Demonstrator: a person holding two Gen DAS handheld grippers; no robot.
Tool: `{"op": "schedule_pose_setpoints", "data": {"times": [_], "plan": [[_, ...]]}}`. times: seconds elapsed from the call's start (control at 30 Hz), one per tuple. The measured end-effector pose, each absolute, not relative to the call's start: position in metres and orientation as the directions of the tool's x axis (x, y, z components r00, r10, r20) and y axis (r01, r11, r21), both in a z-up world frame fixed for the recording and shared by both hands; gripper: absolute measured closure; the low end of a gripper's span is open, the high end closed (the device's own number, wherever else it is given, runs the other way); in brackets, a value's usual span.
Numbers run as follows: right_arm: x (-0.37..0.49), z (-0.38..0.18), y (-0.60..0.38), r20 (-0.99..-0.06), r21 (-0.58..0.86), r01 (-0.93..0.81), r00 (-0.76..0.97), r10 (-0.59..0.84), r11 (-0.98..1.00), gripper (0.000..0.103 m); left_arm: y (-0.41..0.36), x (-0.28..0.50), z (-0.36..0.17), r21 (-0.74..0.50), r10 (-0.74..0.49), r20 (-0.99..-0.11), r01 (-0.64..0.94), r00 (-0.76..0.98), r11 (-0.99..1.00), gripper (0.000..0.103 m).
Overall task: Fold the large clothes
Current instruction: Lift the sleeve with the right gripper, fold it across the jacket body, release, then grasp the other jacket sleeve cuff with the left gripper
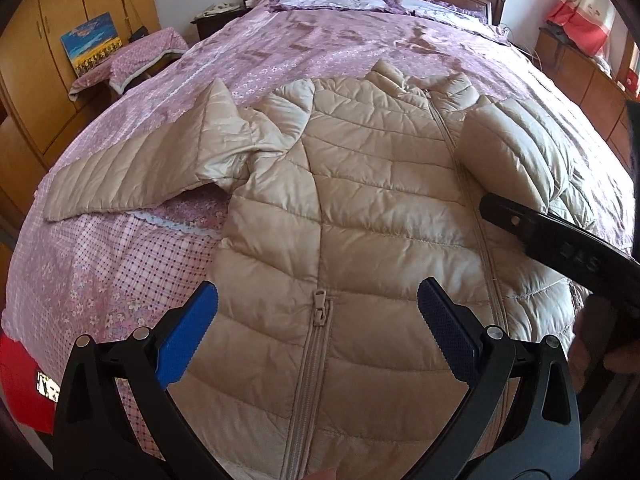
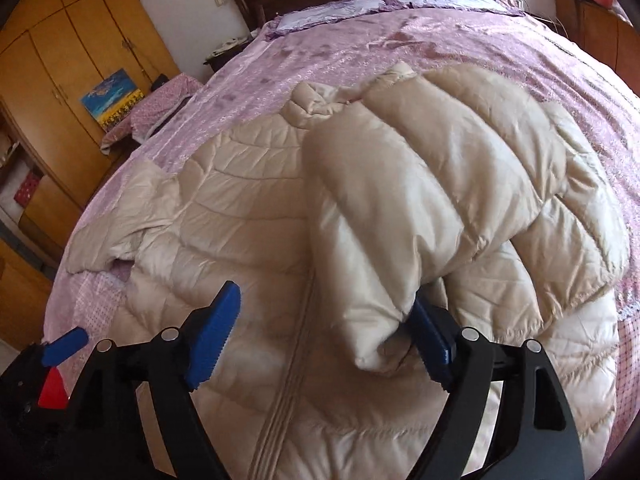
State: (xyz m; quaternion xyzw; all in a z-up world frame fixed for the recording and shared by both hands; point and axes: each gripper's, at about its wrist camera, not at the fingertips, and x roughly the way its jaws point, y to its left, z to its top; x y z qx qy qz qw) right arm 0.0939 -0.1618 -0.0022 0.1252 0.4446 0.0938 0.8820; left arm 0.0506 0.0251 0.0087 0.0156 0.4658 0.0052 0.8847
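Beige puffer jacket (image 1: pixel 360 216) lies front-up on the purple bedspread (image 1: pixel 320 36), zipper (image 1: pixel 318 308) closed, collar toward the headboard.

Left to right:
- Left sleeve (image 1: pixel 132 168) lies stretched out flat over the bed edge, not yet folded.
- Left gripper (image 1: pixel 318 312) hovers over the lower front near the zipper pull, jaws spread, nothing between them.
- Right sleeve (image 2: pixel 400 208) is already folded across the chest, cuff near the zipper line.
- Right gripper (image 2: pixel 324 340): jaws spread wide, cuff sits between them and brushes the right pad, but isn't pinched. Looks like a release.

Step, my read: sleeve 1 of 2 done. Next: back the right gripper off without dragging the cuff, then the left one pinches the left sleeve and folds it across. Slick, puffy fabric may spring back.
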Motion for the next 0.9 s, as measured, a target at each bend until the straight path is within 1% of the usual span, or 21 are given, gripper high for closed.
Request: {"op": "schedule_pose_setpoints", "data": {"times": [0.2,0.33,0.43,0.6,0.77,0.9], "plan": [[0.067,0.021,-0.172,-0.743,0.291,-0.041,0.620,0.253,0.956,0.016,0.022,0.050,0.011,0.037,0.020,-0.819,0.019,0.573,0.999,0.003],[0.051,0.030,-0.199,-0.742,0.261,0.052,0.649,0.166,0.964,0.014,0.011,0.052,0.015,0.029,-0.006,-0.819,0.052,0.573,0.998,0.003],[0.042,0.029,-0.224,-0.751,0.252,0.140,0.652,0.103,0.957,0.010,-0.005,0.056,0.019,0.023,-0.035,-0.819,0.093,0.573,0.995,0.003],[0.030,0.028,-0.257,-0.752,0.237,0.237,0.659,0.024,0.942,0.006,-0.043,0.068,0.025,0.060,-0.057,-0.815,0.181,0.577,0.982,0.003],[0.021,0.025,-0.284,-0.758,0.198,0.315,0.650,-0.059,0.928,0.005,-0.085,0.084,0.027,0.087,-0.083,-0.806,0.255,0.586,0.963,0.003],[0.016,0.018,-0.302,-0.772,0.191,0.353,0.631,-0.083,0.916,0.005,-0.118,0.097,0.024,0.108,-0.096,-0.804,0.304,0.586,0.947,0.003]]}}
